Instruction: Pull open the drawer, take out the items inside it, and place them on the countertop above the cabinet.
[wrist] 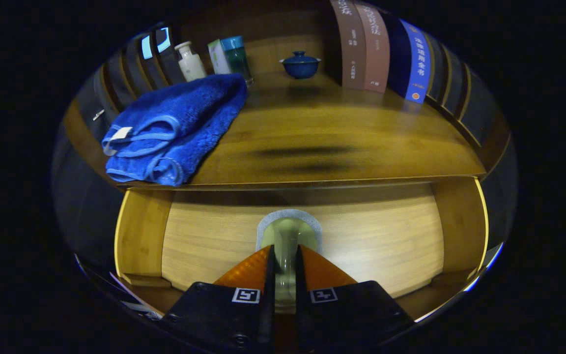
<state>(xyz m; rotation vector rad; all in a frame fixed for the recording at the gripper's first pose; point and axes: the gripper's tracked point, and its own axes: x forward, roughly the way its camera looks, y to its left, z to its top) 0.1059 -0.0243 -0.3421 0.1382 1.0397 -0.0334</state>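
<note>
The wooden drawer point(140, 231) stands pulled open below the countertop point(352, 123). My gripper point(284, 251) is over the drawer floor, shut on a pale green, cup-like item with a grey rim point(289, 227). The item sits between the fingers and sticks out just ahead of their tips; its lower part is hidden by them. I cannot tell whether it rests on the drawer floor or hangs above it. A folded blue towel point(180, 128) lies on the left of the countertop, its corner hanging slightly over the front edge.
At the back of the countertop stand a white pump bottle point(190, 60), a green box and jar point(229, 55), a blue lidded bowl point(300, 64) and several upright books point(376, 46). The drawer's side walls flank the gripper.
</note>
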